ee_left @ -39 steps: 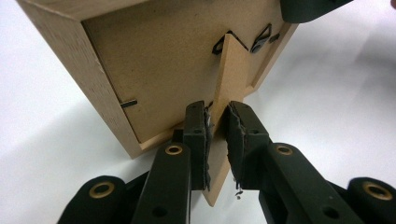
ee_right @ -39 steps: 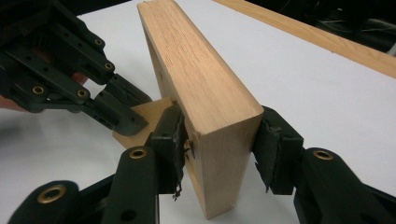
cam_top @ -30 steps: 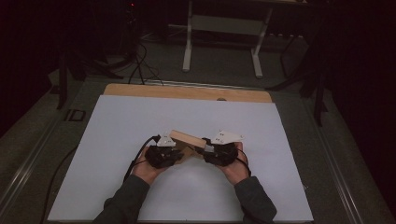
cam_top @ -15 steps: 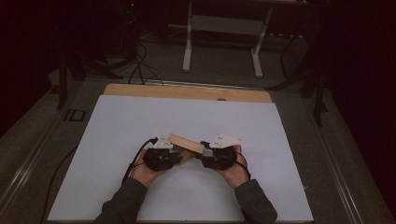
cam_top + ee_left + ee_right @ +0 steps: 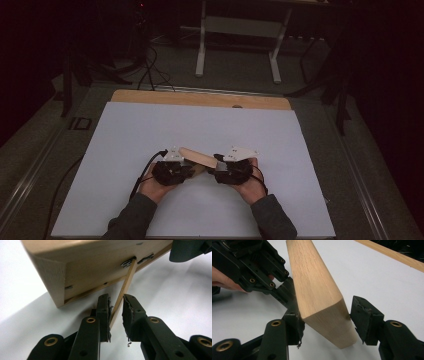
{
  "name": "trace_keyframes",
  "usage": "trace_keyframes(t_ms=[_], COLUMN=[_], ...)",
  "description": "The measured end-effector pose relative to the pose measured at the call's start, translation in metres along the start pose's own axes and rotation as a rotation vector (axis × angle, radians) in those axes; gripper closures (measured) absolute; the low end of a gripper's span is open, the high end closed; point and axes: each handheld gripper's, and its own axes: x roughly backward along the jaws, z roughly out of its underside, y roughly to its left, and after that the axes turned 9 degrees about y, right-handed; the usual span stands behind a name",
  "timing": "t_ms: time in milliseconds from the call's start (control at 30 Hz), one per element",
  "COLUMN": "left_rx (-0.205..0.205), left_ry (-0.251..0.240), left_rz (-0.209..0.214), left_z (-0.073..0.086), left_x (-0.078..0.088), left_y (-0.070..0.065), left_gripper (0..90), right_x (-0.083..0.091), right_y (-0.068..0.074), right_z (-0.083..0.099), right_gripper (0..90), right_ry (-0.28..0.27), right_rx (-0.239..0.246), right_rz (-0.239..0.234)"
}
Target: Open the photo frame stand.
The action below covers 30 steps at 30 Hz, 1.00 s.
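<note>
High view: a person's two hands meet near the 6 o'clock edge of the white-covered worktop (image 5: 150, 130), each with a black two-jaw gripper. Between them a pale wooden block with a thin hinged slat underneath (image 5: 198, 156) is held tilted, its high end toward 10 o'clock. The left gripper (image 5: 186, 171) sits at 9 o'clock of the block, the right gripper (image 5: 214, 171) at 3 o'clock. The tilt, I judge, keeps the underside reachable.

Left gripper view: the block (image 5: 95, 267) looms overhead, its underside showing screws. The thin slat (image 5: 123, 293) runs down from a screw pivot into the left gripper (image 5: 116, 311). Jaws narrow; the left pad lies against the slat, the right pad stands just clear. They have just been easing apart, so this looks like a loose guide rather than a clamp.

Right gripper view: the block's end (image 5: 329, 320) sits between the jaws of the right gripper (image 5: 327, 326). The left pad touches the wood, the right pad stands slightly off. Jaws fairly wide and just been opening: a release in hand, probably.
</note>
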Motion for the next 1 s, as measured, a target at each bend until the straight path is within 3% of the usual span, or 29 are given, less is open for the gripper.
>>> trace_keyframes(t_ms=[433, 467, 600, 1000], left_rx=[0.008, 0.006, 0.024, 0.034], left_ry=[-0.003, -0.002, -0.015, -0.040], left_rz=[0.028, 0.020, 0.010, -0.005], left_z=[0.002, 0.002, 0.003, 0.011], left_x=[0.001, 0.001, 0.004, 0.014], left_y=[0.001, 0.001, 0.002, 0.006], left_gripper=[69.0, 64.0, 59.2, 56.8], right_x=[-0.001, -0.001, -0.001, 0.000], right_y=[0.000, 0.000, -0.002, -0.006], right_z=[0.001, 0.001, 0.002, 0.007], right_gripper=[44.7, 44.3, 42.7, 33.9], right_ry=[0.008, 0.008, 0.017, 0.033], right_rx=[-0.004, -0.010, -0.019, -0.038], right_rz=[0.004, 0.002, -0.003, -0.019])
